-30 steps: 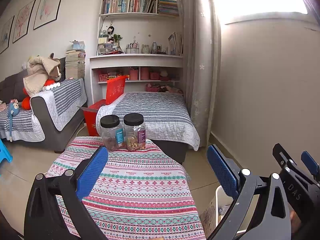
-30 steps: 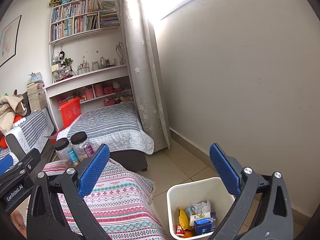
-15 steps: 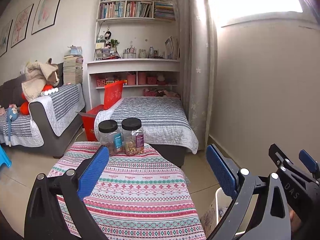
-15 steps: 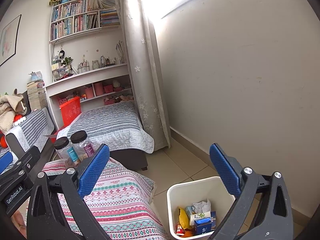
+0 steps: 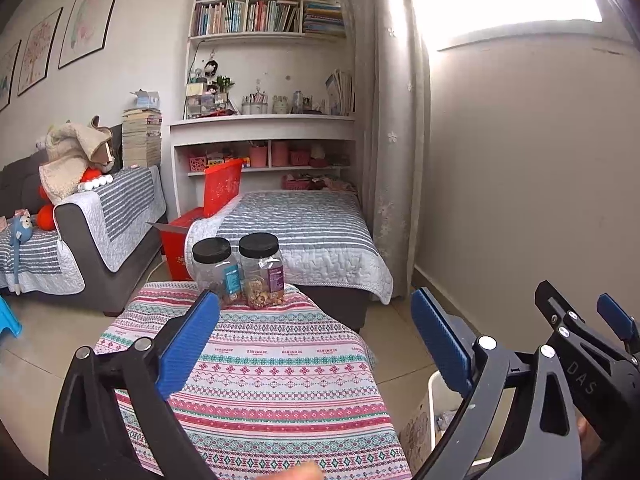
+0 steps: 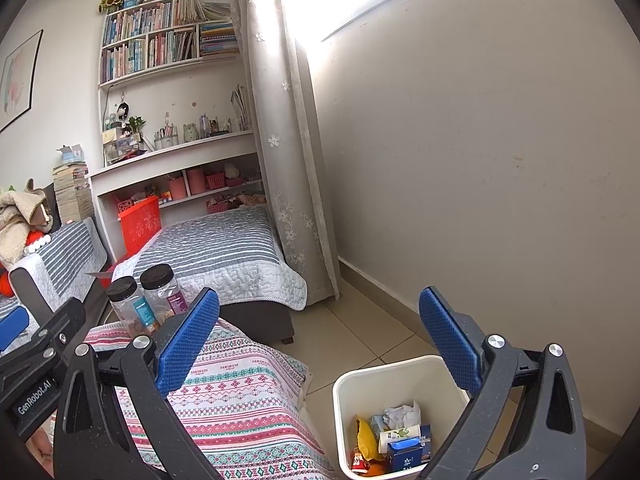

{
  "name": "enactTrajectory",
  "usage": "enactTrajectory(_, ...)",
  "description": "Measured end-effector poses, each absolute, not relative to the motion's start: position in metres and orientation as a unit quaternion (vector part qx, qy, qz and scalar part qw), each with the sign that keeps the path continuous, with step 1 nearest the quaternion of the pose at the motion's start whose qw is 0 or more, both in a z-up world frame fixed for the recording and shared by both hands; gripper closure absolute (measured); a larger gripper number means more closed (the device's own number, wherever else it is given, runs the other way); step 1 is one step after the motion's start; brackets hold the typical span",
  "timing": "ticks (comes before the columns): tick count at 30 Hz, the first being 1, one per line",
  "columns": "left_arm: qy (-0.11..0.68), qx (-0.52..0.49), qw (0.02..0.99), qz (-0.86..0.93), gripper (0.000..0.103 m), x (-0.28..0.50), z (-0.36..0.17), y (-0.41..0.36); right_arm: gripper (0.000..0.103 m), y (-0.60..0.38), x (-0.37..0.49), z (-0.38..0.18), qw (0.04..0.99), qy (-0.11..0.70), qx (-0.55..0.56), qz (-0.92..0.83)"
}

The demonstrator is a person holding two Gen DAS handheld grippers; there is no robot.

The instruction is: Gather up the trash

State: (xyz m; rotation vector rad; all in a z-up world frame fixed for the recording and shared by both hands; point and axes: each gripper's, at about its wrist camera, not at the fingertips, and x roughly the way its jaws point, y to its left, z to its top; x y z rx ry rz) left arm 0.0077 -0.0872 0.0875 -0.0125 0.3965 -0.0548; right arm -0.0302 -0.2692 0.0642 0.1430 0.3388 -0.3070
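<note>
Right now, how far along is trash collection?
Looks nearly done: wrappers, a cup and a carton sit in the white bin. Left gripper and right gripper are open and empty. On the patterned cloth only two jars show; no loose trash visible.

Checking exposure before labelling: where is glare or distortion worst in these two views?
Left wrist view: the window is blown out white, and the bookshelf bows from the fisheye. Right wrist view: glare washes out the curtain, while the trash bin is evenly lit and sharp.

We hold the left gripper (image 5: 316,344) and the right gripper (image 6: 320,340) side by side, both level, jaws spread wide, nothing between them.
</note>
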Motion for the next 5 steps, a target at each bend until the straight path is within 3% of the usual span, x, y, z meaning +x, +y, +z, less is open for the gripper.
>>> enactTrajectory(5,0.193,-0.011,0.981,-0.024,0.007,0.0054,0.0877,-0.0859,0.007,-0.2725,-0.0292,0.0658,0.972,0.165,0.072,-0.152)
